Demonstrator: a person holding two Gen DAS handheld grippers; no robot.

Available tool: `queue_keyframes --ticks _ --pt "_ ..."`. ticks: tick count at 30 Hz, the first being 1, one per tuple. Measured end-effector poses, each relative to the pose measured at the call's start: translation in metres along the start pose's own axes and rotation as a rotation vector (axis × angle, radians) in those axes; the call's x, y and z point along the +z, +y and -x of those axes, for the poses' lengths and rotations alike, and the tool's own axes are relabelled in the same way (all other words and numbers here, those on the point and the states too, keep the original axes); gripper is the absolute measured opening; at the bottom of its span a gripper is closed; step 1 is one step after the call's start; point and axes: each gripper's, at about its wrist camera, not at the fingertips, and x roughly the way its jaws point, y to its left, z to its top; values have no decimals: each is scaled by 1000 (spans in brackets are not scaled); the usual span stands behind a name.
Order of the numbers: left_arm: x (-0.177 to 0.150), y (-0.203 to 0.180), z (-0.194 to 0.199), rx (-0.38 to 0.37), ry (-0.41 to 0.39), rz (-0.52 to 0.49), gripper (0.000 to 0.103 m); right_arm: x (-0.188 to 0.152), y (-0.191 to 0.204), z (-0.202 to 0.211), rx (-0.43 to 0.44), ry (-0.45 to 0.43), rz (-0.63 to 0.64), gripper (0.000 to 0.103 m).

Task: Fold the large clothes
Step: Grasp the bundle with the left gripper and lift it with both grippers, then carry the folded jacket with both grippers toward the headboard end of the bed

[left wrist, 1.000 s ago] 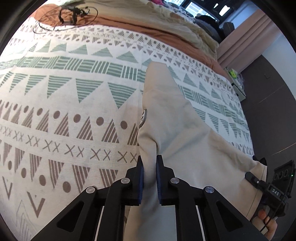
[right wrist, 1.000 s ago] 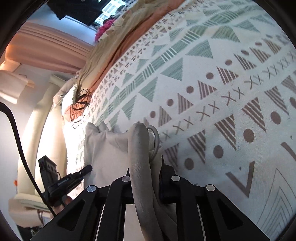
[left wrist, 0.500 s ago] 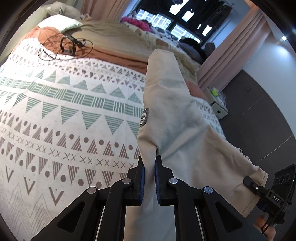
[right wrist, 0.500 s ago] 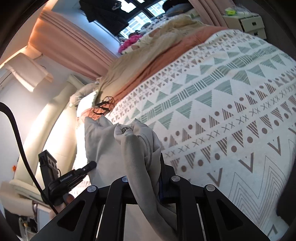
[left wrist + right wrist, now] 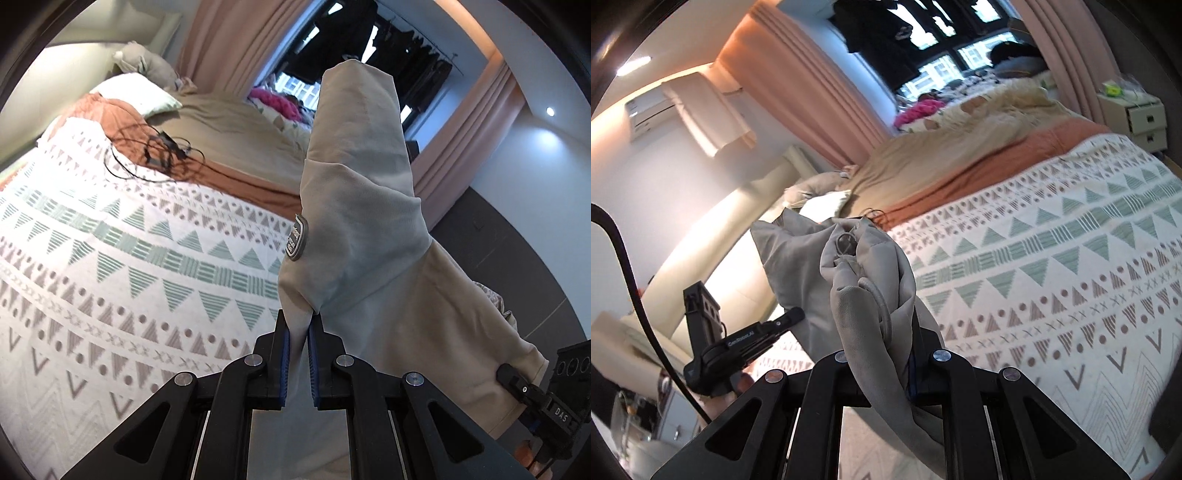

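Both grippers pinch the beige garment above the bedspread.

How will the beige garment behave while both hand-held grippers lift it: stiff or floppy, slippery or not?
Probably floppy: the beige garment sags and creases between the left hand-held gripper and the right hand-held gripper. Its thick folds suggest some weight. The matte knit looks unlikely to slip from the pinched pads.

Home bedroom: bed with patterned bedspread, pillow, pink curtains, nightstand.
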Motion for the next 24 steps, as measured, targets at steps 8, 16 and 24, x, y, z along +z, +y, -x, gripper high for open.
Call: queue_keyframes --ticks 8,16,24 --pt "40 67 69 74 -96 31 8 7 91 -41 101 26 104 12" --pt "67 147 137 180 -187 62 8 -8 179 -101 223 92 170 12" --pt "82 223 195 262 -242 119 8 -35 260 -162 316 158 225 12"
